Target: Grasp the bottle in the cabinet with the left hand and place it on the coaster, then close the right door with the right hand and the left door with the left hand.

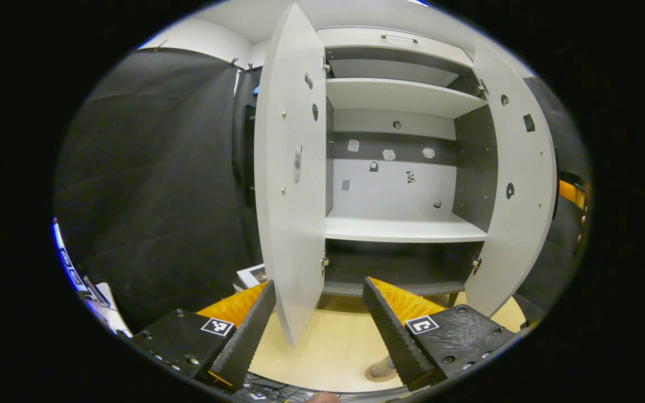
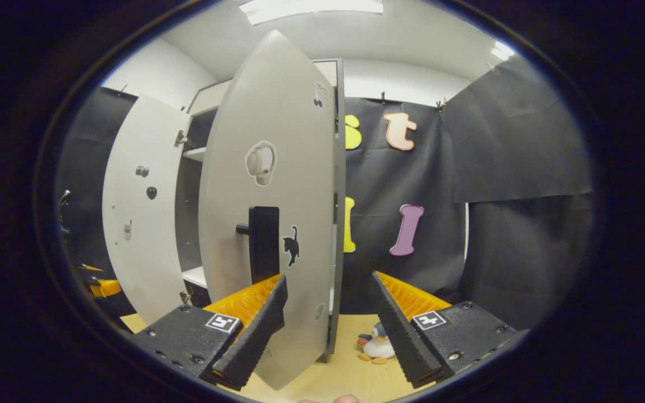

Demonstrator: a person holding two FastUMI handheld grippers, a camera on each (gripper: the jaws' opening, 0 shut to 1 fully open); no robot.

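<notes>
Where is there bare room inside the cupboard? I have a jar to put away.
The middle shelf is bare between both open doors, and so is the upper shelf. The left door's edge stands between the left gripper fingers, tight for a hand.

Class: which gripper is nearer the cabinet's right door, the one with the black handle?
Right. The right gripper is close up at the right door's outer face; the left gripper faces the left door's edge, farther off.
</notes>
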